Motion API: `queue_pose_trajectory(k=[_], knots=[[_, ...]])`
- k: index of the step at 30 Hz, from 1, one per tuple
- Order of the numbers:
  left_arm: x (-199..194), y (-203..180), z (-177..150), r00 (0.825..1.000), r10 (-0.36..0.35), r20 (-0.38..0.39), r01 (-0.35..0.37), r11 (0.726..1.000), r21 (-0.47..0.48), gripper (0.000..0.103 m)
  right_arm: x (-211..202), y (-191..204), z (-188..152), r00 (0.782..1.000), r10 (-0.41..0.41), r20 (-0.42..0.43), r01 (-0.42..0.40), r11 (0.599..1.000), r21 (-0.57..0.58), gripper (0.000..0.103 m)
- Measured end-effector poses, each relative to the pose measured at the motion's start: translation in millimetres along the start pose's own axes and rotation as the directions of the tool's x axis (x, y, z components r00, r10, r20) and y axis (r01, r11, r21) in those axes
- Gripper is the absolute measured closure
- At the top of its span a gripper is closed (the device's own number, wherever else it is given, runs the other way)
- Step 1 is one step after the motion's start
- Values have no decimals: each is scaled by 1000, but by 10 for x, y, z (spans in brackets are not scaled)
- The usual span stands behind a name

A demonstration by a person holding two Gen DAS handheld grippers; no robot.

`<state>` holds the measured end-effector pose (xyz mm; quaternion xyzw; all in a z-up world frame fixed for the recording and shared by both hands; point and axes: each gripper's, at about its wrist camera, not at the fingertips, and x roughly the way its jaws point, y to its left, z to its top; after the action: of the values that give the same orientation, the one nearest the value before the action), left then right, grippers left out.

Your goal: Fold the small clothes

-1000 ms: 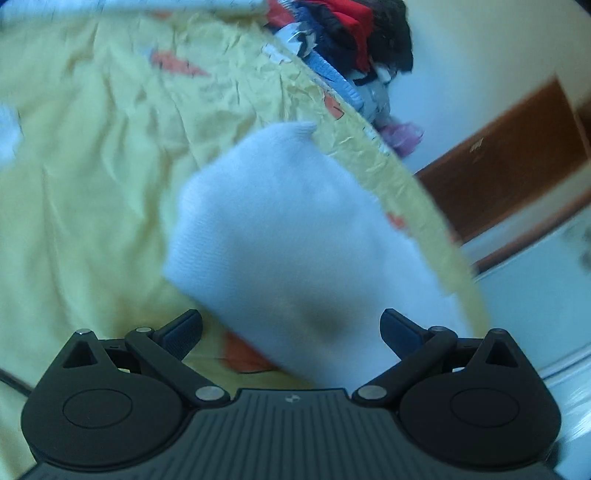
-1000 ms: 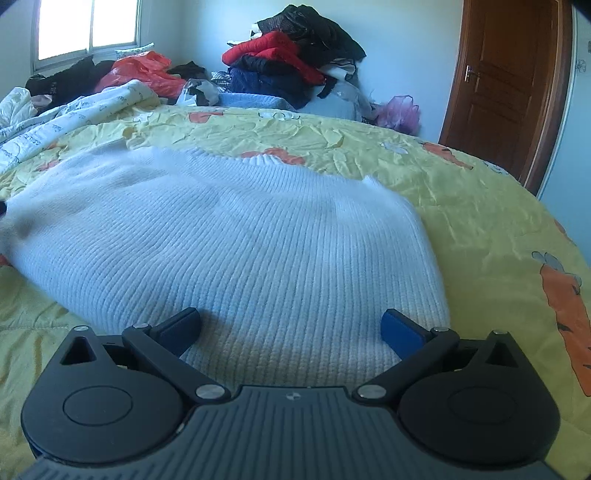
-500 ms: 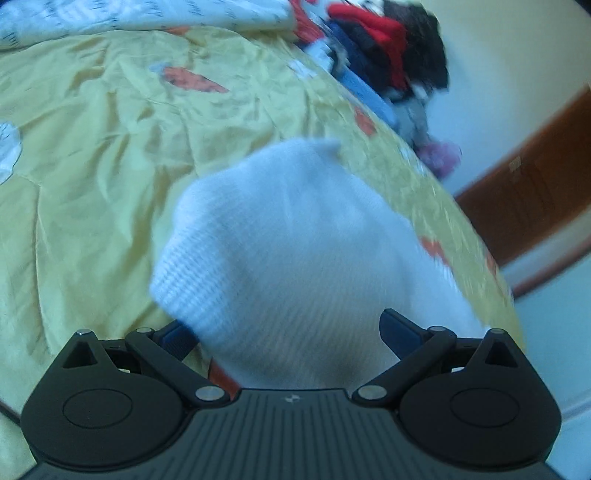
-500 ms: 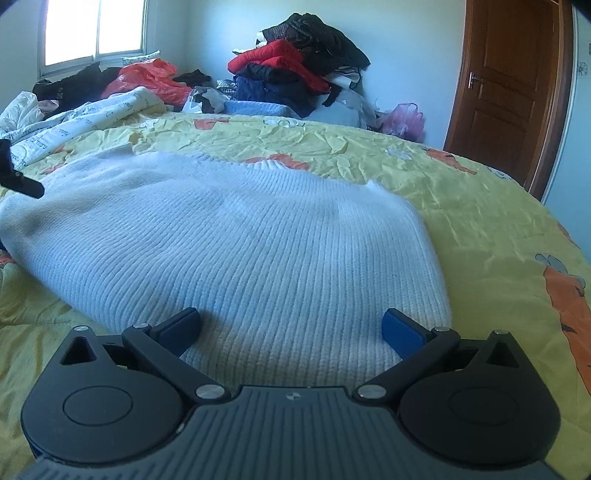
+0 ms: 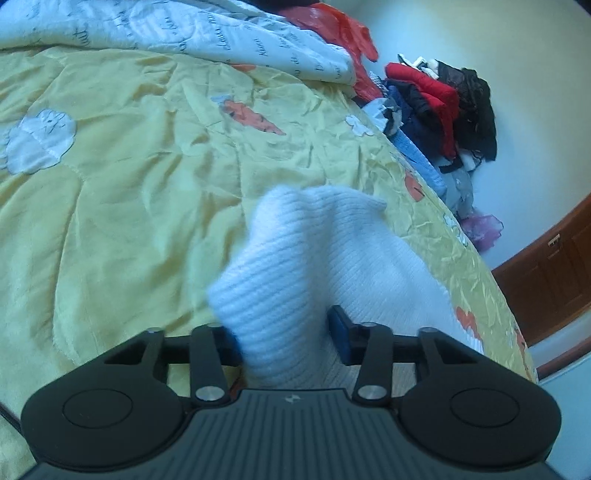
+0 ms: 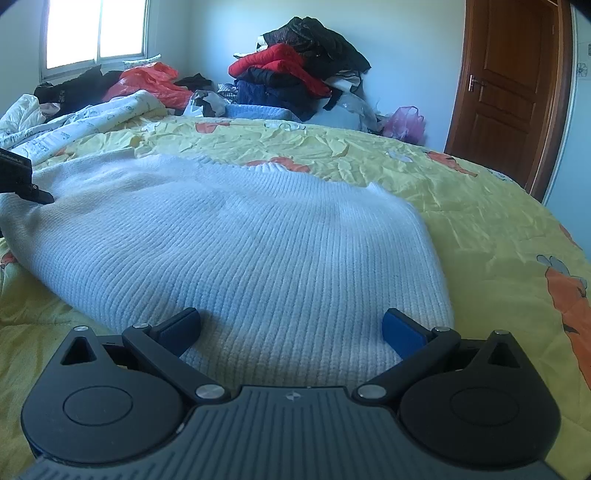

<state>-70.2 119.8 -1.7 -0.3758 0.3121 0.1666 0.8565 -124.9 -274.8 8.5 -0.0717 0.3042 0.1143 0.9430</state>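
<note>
A white ribbed knit sweater [image 6: 258, 243] lies spread on the yellow bedspread [image 6: 480, 221]. My right gripper [image 6: 290, 330] is open, its blue pads resting over the sweater's near edge. My left gripper [image 5: 284, 332] is shut on a bunched fold of the sweater [image 5: 295, 266], which stands up between its pads. The left gripper's body also shows at the far left of the right wrist view [image 6: 18, 177], at the sweater's left end.
The yellow bedspread [image 5: 110, 184] has carrot and rabbit prints. A white printed quilt [image 5: 184, 33] lies at the far side. A pile of red, black and blue clothes [image 6: 295, 81] sits by the wall. A brown door [image 6: 509, 85] stands at right.
My left gripper has closed its fingers on the sweater's edge and bunched the knit up between them. The right gripper has stayed open over the near edge.
</note>
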Motion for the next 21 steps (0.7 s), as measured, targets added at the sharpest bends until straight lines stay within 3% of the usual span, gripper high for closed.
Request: queue_pose_trajectory(k=[2, 5, 7, 9, 12, 14, 15, 16, 18, 19, 20, 21], knots=[[-26, -23, 1, 1000, 4, 6, -4, 1000, 7, 76, -6, -14, -5, 1000, 6, 5, -6, 1000, 4, 0], [-126, -268, -51, 998, 34, 51, -42, 987, 156, 79, -25, -54, 7, 1000, 24, 11, -25, 999, 22, 0], [-242, -497, -122, 994, 9, 107, -38, 961, 274, 80, -82, -139, 56, 998, 58, 18, -60, 995, 78, 1], [-393, -810, -258, 984, -40, 172, -36, 907, 419, 80, -209, -351, 141, 988, 133, 76, -147, 966, 213, 2], [-573, -1332, -605, 965, -165, 204, 5, 790, 613, 80, -414, -844, 266, 942, 233, 242, -321, 839, 439, 0], [-619, -1698, -1024, 957, -232, 174, 19, 650, 760, 80, -443, -1175, 356, 917, 261, 301, -389, 752, 532, 0], [-615, -1838, -1270, 956, -252, 152, 17, 561, 828, 80, -427, -1341, 394, 907, 274, 320, -415, 708, 571, 0], [-581, -1972, -1610, 956, -268, 122, 3, 422, 907, 79, -399, -1475, 409, 900, 284, 331, -433, 674, 599, 0], [-506, -2039, -2128, 953, -296, 63, 1, 213, 977, 79, -307, -1688, 440, 895, 305, 326, -446, 626, 640, 0], [-464, -2033, -2326, 956, -294, 16, 25, 136, 990, 79, -257, -1747, 447, 896, 314, 314, -444, 617, 649, 0], [-432, -2019, -2465, 960, -281, -16, 42, 86, 995, 79, -198, -1791, 453, 896, 331, 296, -442, 611, 656, 1], [-429, -1988, -2603, 957, -289, 16, -3, 47, 999, 79, -137, -1806, 454, 895, 350, 275, -440, 604, 664, 1]])
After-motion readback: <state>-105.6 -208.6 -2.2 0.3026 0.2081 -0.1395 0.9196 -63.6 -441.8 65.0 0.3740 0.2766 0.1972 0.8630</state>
